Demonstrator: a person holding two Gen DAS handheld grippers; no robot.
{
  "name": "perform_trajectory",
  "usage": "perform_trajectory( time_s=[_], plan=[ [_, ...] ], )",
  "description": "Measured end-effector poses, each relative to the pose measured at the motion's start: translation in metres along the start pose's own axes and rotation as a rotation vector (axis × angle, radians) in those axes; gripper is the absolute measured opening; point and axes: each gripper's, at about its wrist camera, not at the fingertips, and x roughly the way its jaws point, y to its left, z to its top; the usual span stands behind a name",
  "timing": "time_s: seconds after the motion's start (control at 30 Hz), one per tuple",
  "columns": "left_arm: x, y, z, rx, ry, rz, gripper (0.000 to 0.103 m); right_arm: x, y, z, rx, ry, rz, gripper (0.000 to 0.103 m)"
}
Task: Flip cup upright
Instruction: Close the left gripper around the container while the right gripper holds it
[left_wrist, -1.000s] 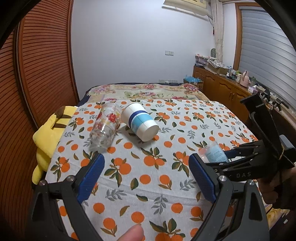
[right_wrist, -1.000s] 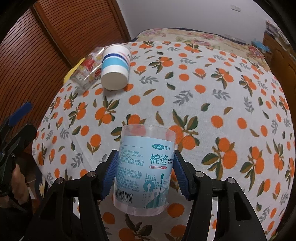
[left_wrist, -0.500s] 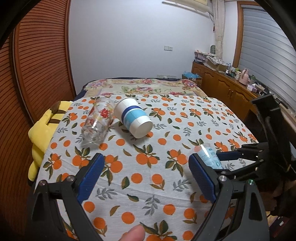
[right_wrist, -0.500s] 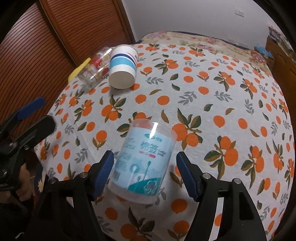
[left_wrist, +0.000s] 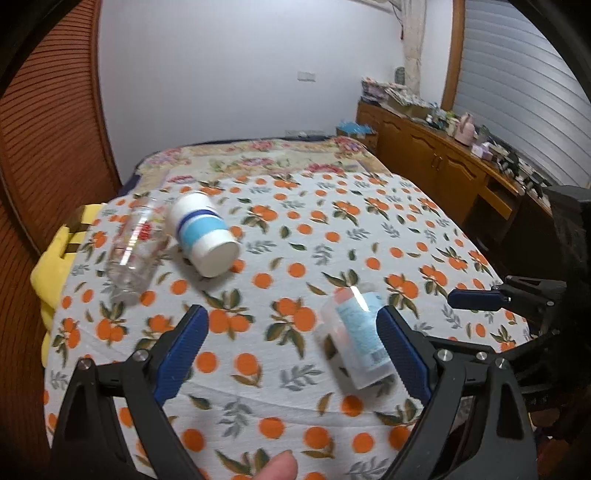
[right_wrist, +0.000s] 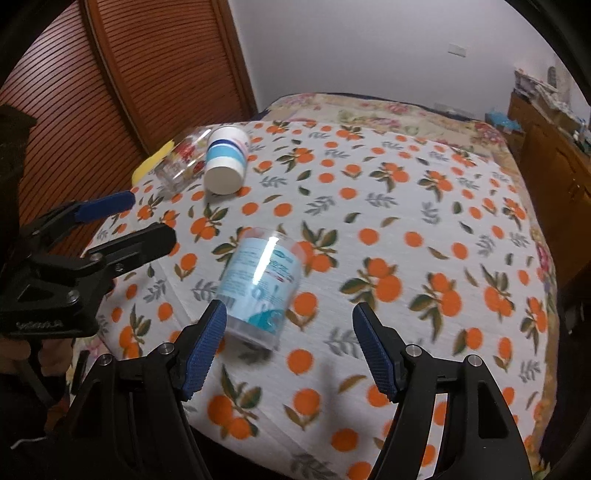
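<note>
A clear plastic cotton-swab tub (right_wrist: 258, 286) with a light blue label lies tipped on the orange-print cloth (right_wrist: 406, 206), just ahead of my open right gripper (right_wrist: 286, 349); it also shows in the left wrist view (left_wrist: 356, 334). A white paper cup with blue bands (left_wrist: 203, 234) lies on its side at the far left, also in the right wrist view (right_wrist: 225, 164). A printed drinking glass (left_wrist: 135, 245) lies on its side beside it. My left gripper (left_wrist: 291, 347) is open and empty.
The cloth covers a bed; a yellow plush (left_wrist: 55, 258) hangs off its left edge. Wooden slatted doors (right_wrist: 129, 92) stand at the left. A wooden cabinet (left_wrist: 443, 166) with clutter runs along the right. My right gripper also appears in the left wrist view (left_wrist: 509, 295).
My right gripper opened and let go of the cotton-swab tub, which tipped over onto the cloth. Both grippers have drawn back. The cup and glass have not moved.
</note>
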Motion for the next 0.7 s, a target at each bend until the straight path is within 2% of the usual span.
perform_trajectory(
  time_s=[0.33,0.7],
  plan=[
    [0.045,-0.039,0.013,0.027,0.164,-0.058,0.093,-0.015,-0.036,-0.018,0.077,-0.027,-0.019,0.073],
    [0.083,-0.042,0.016,-0.019,0.305,-0.085,0.093,-0.022,-0.052,-0.029,0.115,-0.044,-0.018,0.073]
  ],
)
